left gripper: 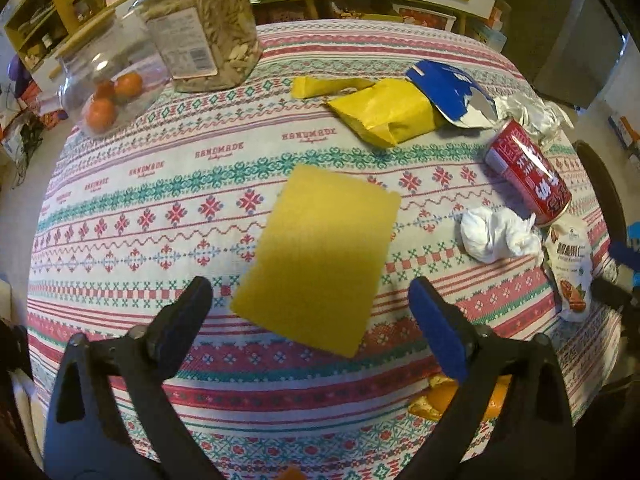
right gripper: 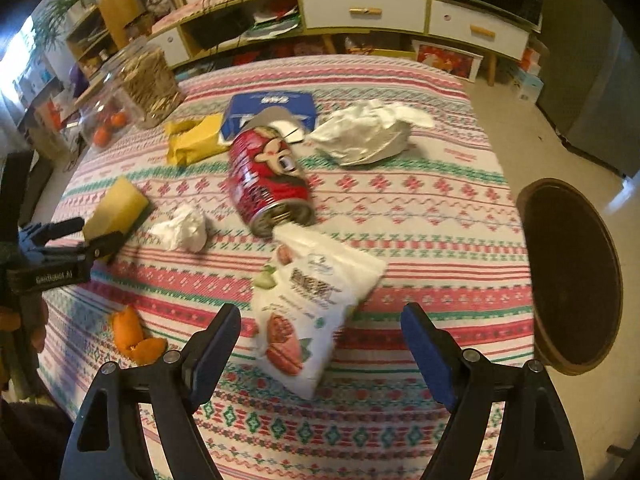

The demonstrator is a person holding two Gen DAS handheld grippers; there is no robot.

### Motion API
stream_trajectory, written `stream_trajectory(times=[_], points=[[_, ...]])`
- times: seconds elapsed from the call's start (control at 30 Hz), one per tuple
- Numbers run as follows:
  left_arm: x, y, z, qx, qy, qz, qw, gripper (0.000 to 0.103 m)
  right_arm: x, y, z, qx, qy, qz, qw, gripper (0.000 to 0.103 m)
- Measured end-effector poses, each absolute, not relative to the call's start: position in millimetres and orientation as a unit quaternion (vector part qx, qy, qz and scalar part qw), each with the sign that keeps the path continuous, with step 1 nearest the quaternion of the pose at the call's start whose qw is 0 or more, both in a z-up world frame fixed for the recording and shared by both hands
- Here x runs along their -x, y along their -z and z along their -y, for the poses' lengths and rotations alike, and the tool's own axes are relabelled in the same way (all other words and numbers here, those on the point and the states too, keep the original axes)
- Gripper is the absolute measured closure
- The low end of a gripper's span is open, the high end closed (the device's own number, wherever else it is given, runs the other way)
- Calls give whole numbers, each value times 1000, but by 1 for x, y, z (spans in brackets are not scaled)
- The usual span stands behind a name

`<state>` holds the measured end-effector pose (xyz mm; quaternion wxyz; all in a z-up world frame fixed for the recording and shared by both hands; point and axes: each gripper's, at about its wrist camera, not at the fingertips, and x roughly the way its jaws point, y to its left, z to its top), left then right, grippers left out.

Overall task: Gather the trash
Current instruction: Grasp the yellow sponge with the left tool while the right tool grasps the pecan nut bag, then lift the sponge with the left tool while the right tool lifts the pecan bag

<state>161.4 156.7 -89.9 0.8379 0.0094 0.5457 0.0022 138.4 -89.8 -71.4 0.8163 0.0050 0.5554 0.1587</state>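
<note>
Between our right gripper's (right gripper: 320,324) wide-spread jaws lies the white snack pouch (right gripper: 310,312), flat on the tablecloth (right gripper: 440,216), its lower end reaching in between the two pads without either pad touching it. Our left gripper (left gripper: 310,294) also stands wide apart and empty, hovering over the yellow sponge (left gripper: 320,260), whose near corner sits between the jaws; we judge it still lies on the cloth, untouched. As for progress, we reckon the collecting has hardly begun: nothing is held, no bin shows in either view, and the litter is all still spread out. Beyond the pouch lies the red can (right gripper: 270,184) on its side, its open end just touching the pouch's top. A crumpled tissue (right gripper: 182,232) sits beside the can, orange peel (right gripper: 136,338) lies near our left side, and farther back are a yellow wrapper (right gripper: 192,140), a torn blue box (right gripper: 272,110) and a wad of white paper (right gripper: 364,136). Two jars (left gripper: 200,28) stand at the far left, which we take to be no trash. So every piece remains to be picked up, and the pouch looks like the right gripper's first target.
</note>
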Motion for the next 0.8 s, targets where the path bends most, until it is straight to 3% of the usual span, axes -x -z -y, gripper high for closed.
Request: stream_trajectory(times=[0.13,0.2,0.27,0.53,0.6,0.67,0.8], points=[[-160,88,-161,3,-12,-543,840,16,-138,79,78,12,-160,-561,812,19],[-159,88,-161,3,-9,-545,839,29,-139,84,74,16,-158,-565,810,19],[-157,89,-161,4,-3,-548,836,33,-139,88,72,18,-155,-569,808,19],[-151,84,-156,-2,5,-546,838,38,-142,107,74,22,-148,-584,798,19],[-149,80,-154,3,5,-544,839,38,-141,106,75,25,-151,-583,798,23],[-145,75,-152,8,7,-540,841,38,-140,103,75,31,-158,-579,799,38],[-139,64,-144,7,15,-531,847,38,-140,99,82,20,-166,-580,797,48]])
